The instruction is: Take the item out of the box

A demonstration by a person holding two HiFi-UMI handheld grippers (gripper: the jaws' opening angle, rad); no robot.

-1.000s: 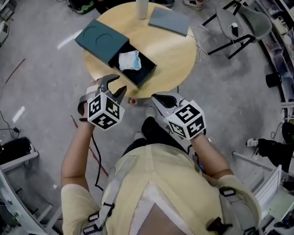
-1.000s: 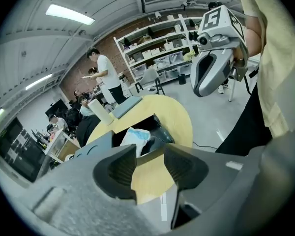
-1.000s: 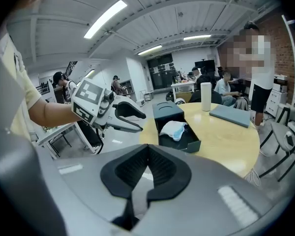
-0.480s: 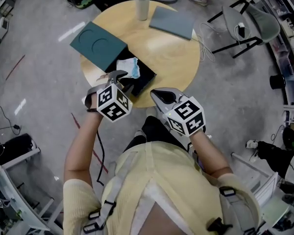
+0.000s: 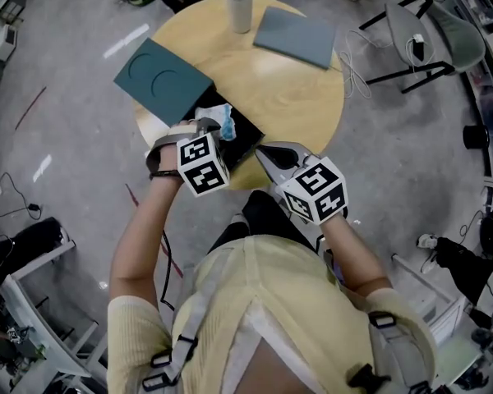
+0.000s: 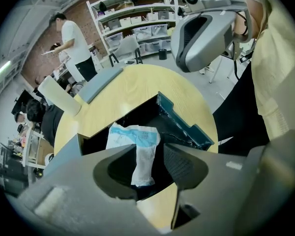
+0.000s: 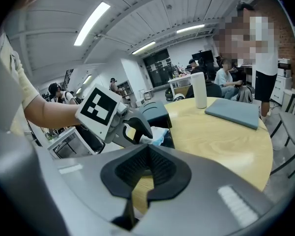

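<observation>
Over box, vs earlier: left hand-held gripper (image 5: 204, 128) advanced from worktop (image 5: 287, 89) edge to above open box (image 5: 245, 134).
Left pose: jaws apart, item (image 6: 137, 136) visible between them, unclamped.
Right hand-held gripper (image 5: 264, 151): jaws together, empty, at worktop's near edge.
Box contents: white-and-blue item, lying inside.

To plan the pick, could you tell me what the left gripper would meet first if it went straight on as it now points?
The left gripper would most likely meet the white-and-blue packet in the open box, framed by its open jaws; depth is unclear.
</observation>
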